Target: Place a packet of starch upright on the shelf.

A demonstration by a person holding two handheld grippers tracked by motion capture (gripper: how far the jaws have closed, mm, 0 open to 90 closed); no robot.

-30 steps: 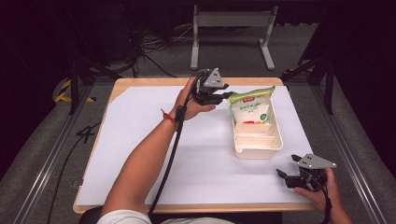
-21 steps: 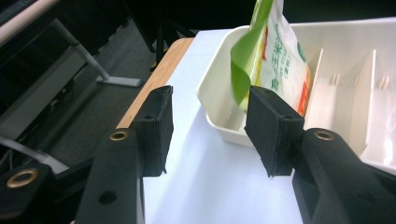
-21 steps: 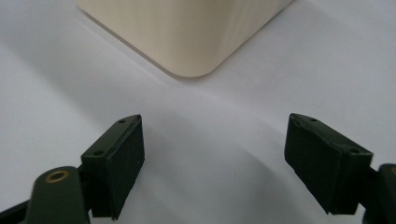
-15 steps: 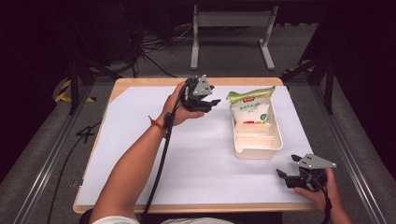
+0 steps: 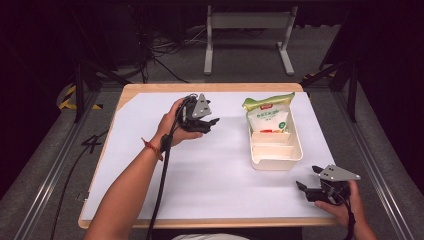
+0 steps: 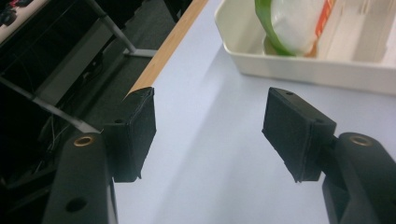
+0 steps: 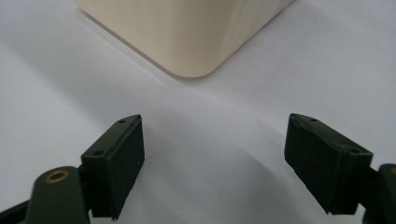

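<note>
My left tongs (image 5: 207,122) stand over the far half of the worktop (image 5: 210,180), jaws spread wide and empty. In the left gripper view the two black pads (image 6: 140,133) are well apart with bare white sheet between them. My left hand (image 5: 172,122) grips the body, and the cable (image 5: 161,185) trails back along my forearm.

Ahead of the left tongs, toward their right jaw, sits the white tray (image 5: 295,152). It is near them but not touching. A green-topped snack bag (image 5: 267,116) lies in the tray's far compartment, its top edge reaching past the rim. In the left gripper view the bag (image 6: 292,25) rests against the tray's near wall (image 6: 299,70).

My right tongs (image 5: 307,178) rest low at the near right corner of the worktop, held in my right hand (image 5: 345,205). Their jaws are also wide open and hold nothing. In the right gripper view a rounded corner of the tray (image 7: 196,51) lies just ahead, apart from both pads (image 7: 123,165).
</note>
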